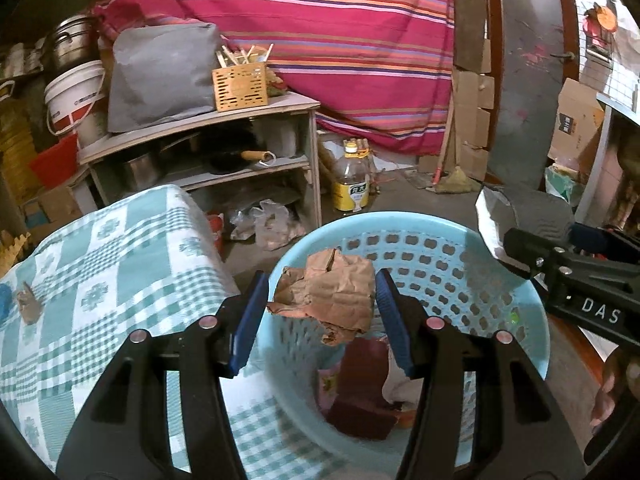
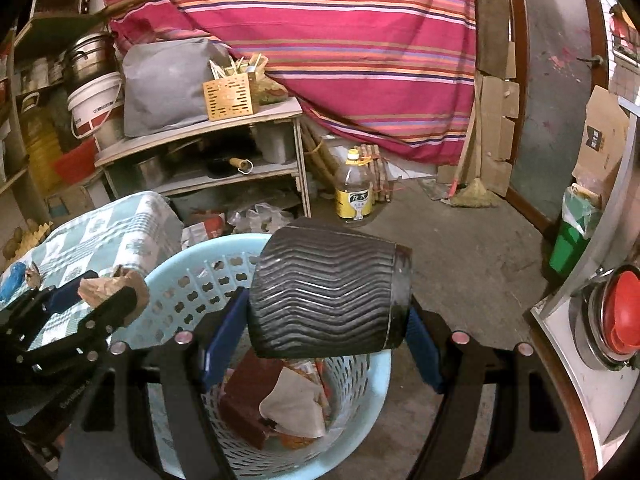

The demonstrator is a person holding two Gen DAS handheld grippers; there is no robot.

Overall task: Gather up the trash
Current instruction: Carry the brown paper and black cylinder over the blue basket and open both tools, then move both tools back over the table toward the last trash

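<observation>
A light blue perforated basket (image 1: pixel 452 236) stands on the floor beside the checked table; it also shows in the right wrist view (image 2: pixel 188 276). It holds a dark red box (image 2: pixel 248 396) and paper scraps. My left gripper (image 1: pixel 322 292) is shut on a crumpled brown paper (image 1: pixel 328 292) above the basket's near side. My right gripper (image 2: pixel 326 316) is shut on a black ribbed paper cup (image 2: pixel 324 296), lying sideways over the basket rim. The cup also shows in the left wrist view (image 1: pixel 528 216), at the basket's right edge.
A table with a green checked cloth (image 1: pixel 100 272) lies left, with a small brown scrap (image 1: pixel 28 304) on it. Behind stand a wooden shelf (image 1: pixel 200 128), an oil bottle (image 1: pixel 352 180) and a striped pink cloth (image 1: pixel 320 32). A green bin (image 2: pixel 568 240) stands right.
</observation>
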